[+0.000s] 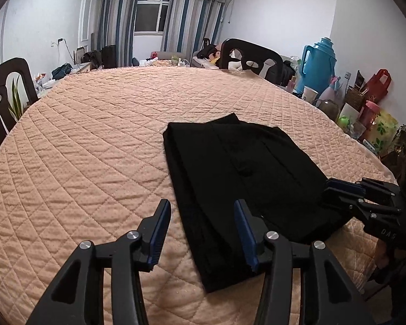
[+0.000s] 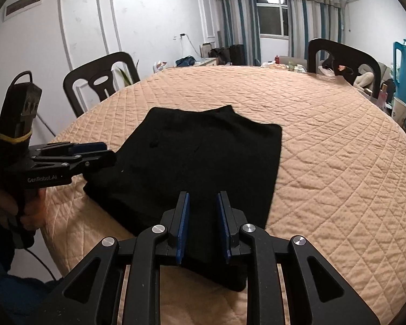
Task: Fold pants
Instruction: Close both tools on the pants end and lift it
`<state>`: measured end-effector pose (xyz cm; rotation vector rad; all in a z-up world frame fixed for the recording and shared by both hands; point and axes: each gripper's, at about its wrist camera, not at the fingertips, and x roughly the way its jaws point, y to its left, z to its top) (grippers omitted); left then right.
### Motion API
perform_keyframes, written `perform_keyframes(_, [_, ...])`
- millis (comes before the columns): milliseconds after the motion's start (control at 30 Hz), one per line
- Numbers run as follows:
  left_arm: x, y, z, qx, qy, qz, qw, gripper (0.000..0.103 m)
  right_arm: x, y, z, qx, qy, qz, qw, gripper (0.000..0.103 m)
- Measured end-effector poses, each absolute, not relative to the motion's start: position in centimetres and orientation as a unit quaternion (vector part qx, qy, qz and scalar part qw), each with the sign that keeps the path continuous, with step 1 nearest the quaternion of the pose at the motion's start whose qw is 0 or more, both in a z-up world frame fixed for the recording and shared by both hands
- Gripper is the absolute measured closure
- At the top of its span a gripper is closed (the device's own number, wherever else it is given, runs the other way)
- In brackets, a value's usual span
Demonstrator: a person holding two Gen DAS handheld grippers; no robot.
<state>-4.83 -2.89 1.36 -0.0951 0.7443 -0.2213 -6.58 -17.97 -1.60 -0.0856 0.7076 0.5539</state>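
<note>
The black pants lie folded into a flat rectangle on the peach quilted table cover; they also show in the right wrist view. My left gripper is open and empty, held above the pants' near left edge. My right gripper is open and empty, its jaws a little apart above the near edge of the pants. In the left wrist view the right gripper is at the pants' right side. In the right wrist view the left gripper is at their left side.
Dark chairs stand at the table's left and far side. A blue thermos, a paper cup and bags crowd the right edge. The quilted cover extends to the right of the pants.
</note>
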Motion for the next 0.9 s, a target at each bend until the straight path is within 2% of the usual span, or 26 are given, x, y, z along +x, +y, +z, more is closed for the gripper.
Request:
perform_keyframes(467, [-2.6,-1.8,0.9,-0.054,0.372,-0.089,0.922,0.051,-4.5,-19.8,-1.5,-0.012,0.351,0.235,0.906,0.082])
perform_keyframes(667, [-2.0,0.1,1.2,-0.095,0.372,-0.091,0.919,0.051,-2.6,-23.2,-1.3,0.088,0.367,0.233,0.896,0.081])
perform_keyframes(800, [-1.1,0.3,0.7,-0.131,0.384,-0.116,0.906,0.051,-1.1,-24.5,-1.9,0.149,0.387,0.247,0.876,0.065])
perform_keyframes(900, [0.0,-0.2,0.0,-0.145,0.397,-0.129,0.897,0.051,0.3,-24.5,-2.6,0.176,0.403,0.26,0.859,0.065])
